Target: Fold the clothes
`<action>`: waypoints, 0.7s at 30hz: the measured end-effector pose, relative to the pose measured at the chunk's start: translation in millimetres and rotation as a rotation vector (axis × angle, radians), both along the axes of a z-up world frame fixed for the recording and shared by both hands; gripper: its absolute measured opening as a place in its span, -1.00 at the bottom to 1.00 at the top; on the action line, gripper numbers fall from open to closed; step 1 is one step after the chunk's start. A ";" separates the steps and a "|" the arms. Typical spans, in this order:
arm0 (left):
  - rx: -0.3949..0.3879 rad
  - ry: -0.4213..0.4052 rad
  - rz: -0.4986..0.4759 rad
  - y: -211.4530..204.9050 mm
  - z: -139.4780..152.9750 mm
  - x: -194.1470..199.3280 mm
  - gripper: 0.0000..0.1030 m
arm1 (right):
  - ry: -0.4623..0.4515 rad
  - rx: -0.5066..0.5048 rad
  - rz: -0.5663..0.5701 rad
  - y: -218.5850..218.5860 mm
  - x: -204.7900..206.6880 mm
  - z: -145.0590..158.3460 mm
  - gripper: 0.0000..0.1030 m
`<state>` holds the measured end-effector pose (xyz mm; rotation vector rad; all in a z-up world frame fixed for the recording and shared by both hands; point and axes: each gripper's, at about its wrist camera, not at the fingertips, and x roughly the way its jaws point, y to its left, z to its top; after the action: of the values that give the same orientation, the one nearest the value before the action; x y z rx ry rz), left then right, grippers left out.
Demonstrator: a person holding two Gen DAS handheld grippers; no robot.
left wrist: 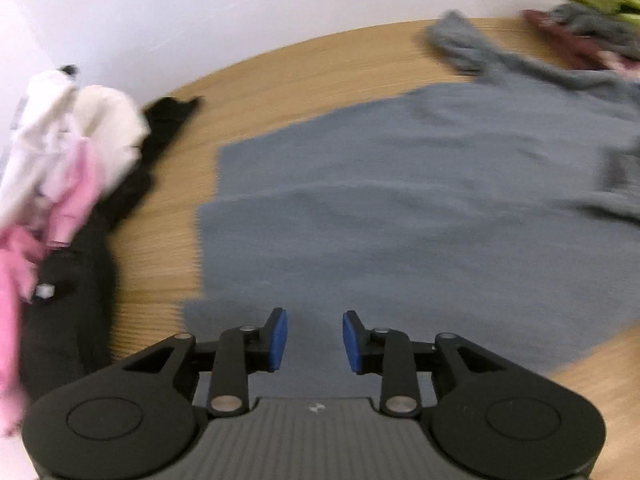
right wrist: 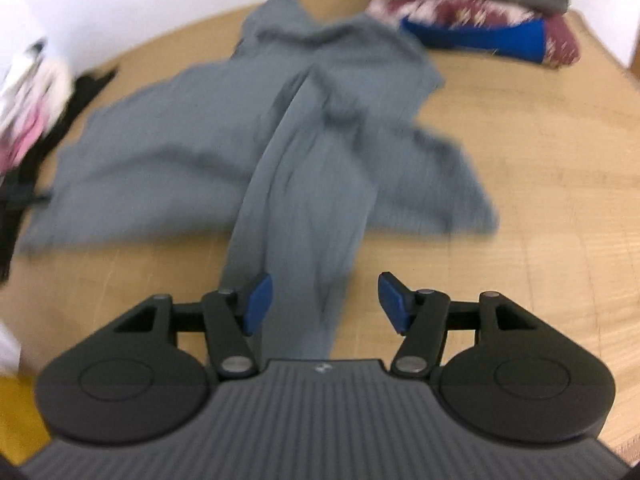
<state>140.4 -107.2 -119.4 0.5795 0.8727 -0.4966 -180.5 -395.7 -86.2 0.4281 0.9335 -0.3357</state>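
Note:
A grey-blue shirt [left wrist: 400, 208] lies spread on the wooden table [left wrist: 280, 76]. My left gripper [left wrist: 315, 340] is open and empty, hovering over the shirt's near edge. In the right wrist view the same shirt [right wrist: 168, 160] lies partly folded, with one long part [right wrist: 308, 216] running toward the camera between the jaws. My right gripper [right wrist: 326, 304] is open wide, its blue pads [right wrist: 258, 304] apart on either side of that part and not pinching it. Both views are motion-blurred.
A loose pile of white, pink and black clothes [left wrist: 68, 184] lies at the left; it also shows in the right wrist view [right wrist: 28, 96]. A stack of folded clothes [right wrist: 484, 12] sits at the back right, also seen from the left [left wrist: 592, 20]. A white wall stands behind the table.

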 end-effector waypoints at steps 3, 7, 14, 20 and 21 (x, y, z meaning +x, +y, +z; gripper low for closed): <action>-0.068 0.130 -0.142 -26.0 -7.3 -46.3 -0.34 | 0.016 0.022 0.027 13.5 -26.9 -4.1 0.19; -0.079 0.217 -0.346 -67.8 -19.3 -110.5 -0.34 | 0.019 0.113 0.014 16.4 -54.0 -12.7 0.19; -0.019 0.225 -0.472 -92.2 -30.8 -162.6 -0.30 | 0.030 0.044 0.115 41.4 -62.9 -21.8 0.23; -0.015 0.227 -0.341 -71.4 -29.6 -148.3 -0.29 | -0.001 0.024 0.251 47.4 -52.1 -23.5 -0.14; -0.021 0.230 -0.331 -67.3 -28.1 -146.4 -0.29 | -0.009 0.061 0.248 44.0 -48.3 -22.8 -0.61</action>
<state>-6.0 -174.5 -147.5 0.6598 0.9931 -0.8849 -228.8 -351.7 -108.9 0.3648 0.9780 -0.0797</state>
